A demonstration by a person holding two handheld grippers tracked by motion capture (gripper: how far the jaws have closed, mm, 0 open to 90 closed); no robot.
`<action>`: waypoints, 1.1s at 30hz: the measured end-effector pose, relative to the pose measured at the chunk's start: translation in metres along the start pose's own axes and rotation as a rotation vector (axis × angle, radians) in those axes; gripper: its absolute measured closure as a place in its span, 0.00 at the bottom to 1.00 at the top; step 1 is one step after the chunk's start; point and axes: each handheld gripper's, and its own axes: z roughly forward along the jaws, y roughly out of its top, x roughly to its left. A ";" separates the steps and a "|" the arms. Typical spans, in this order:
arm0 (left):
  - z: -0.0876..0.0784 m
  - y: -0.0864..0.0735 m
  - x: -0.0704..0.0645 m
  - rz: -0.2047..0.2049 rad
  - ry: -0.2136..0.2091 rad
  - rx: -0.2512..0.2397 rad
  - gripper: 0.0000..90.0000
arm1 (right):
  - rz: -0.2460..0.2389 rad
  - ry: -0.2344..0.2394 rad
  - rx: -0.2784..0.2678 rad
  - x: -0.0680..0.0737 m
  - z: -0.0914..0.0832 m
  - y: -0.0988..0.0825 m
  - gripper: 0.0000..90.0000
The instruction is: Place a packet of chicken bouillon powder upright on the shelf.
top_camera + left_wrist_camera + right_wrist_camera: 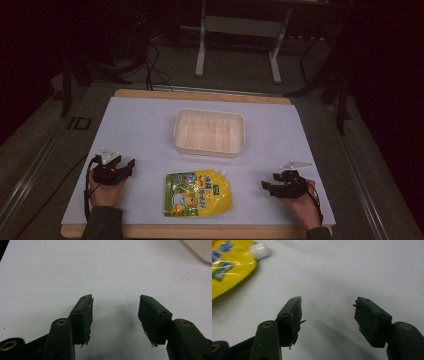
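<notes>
A yellow spouted pouch [198,193] lies flat on the white table top near the front edge, its white cap [223,172] pointing to the far right. Behind it stands an empty cream plastic tray [210,132]. My left gripper [124,164] rests on the table to the left of the pouch, jaws open with nothing between them [115,307]. To the right of the pouch my right gripper [266,187] also stands open and empty [328,308]. The pouch [229,267] and its cap [260,251] show at the upper left of the right gripper view.
The white table top [140,125] is bordered by a wooden edge [200,95]. A corner of the tray [200,250] shows at the top right of the left gripper view. Beyond the table are a metal stand [240,40] and cables on the floor.
</notes>
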 end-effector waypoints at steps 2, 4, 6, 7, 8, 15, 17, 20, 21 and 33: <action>0.000 0.000 0.000 0.003 -0.001 0.005 0.50 | -0.010 0.011 -0.002 0.003 0.000 -0.001 0.43; 0.001 0.000 -0.002 0.027 0.008 0.012 0.49 | -0.053 0.026 0.009 0.017 -0.001 -0.001 0.44; 0.001 0.000 -0.004 0.041 0.011 0.015 0.49 | -0.064 0.051 0.010 0.024 0.000 -0.002 0.44; 0.001 0.000 -0.004 0.041 0.011 0.015 0.49 | -0.064 0.051 0.010 0.024 0.000 -0.002 0.44; 0.001 0.000 -0.005 0.043 0.013 0.013 0.49 | -0.070 0.078 0.012 0.031 0.001 -0.002 0.43; 0.001 0.000 -0.002 0.027 0.006 0.009 0.49 | -0.057 0.176 0.022 0.051 0.007 0.003 0.42; 0.001 0.000 -0.002 0.027 0.005 0.009 0.49 | -0.060 0.181 0.023 0.053 0.008 0.004 0.42; 0.001 0.000 -0.002 0.027 0.005 0.010 0.49 | -0.066 0.208 0.037 0.062 0.014 0.007 0.41; 0.001 0.000 -0.002 0.025 0.004 0.010 0.49 | -0.066 0.208 0.037 0.062 0.014 0.007 0.41; 0.001 0.000 -0.002 0.024 0.004 0.011 0.49 | -0.089 0.271 0.054 0.083 0.022 0.014 0.38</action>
